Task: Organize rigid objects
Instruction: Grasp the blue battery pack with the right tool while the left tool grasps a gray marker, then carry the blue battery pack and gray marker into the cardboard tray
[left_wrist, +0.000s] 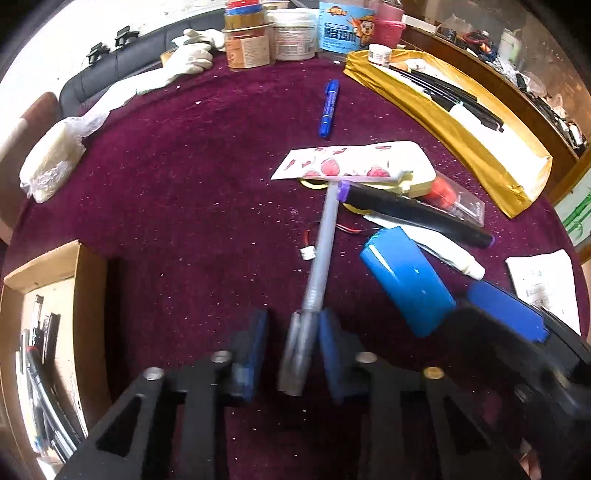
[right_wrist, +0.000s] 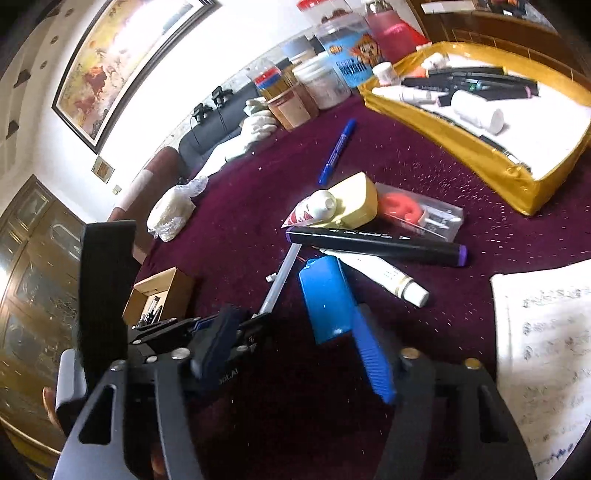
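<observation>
On a cluttered maroon velvet tabletop (left_wrist: 184, 184), the left gripper (left_wrist: 293, 350) closes its blue pads on a translucent grey pen (left_wrist: 325, 236), while the right gripper (right_wrist: 295, 354) stands half-open around a glossy blue rectangular block (right_wrist: 327, 295).

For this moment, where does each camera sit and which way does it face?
Left wrist: on the left gripper, looking steeply down at the table; its fingers flank a grey pen; the right gripper shows at right.
Right wrist: on the right gripper, looking down and across toward the yellow tray; the left gripper and a fingertip show at left.
Shared: pen, blue block, black marker, blue marker, tray.
</observation>
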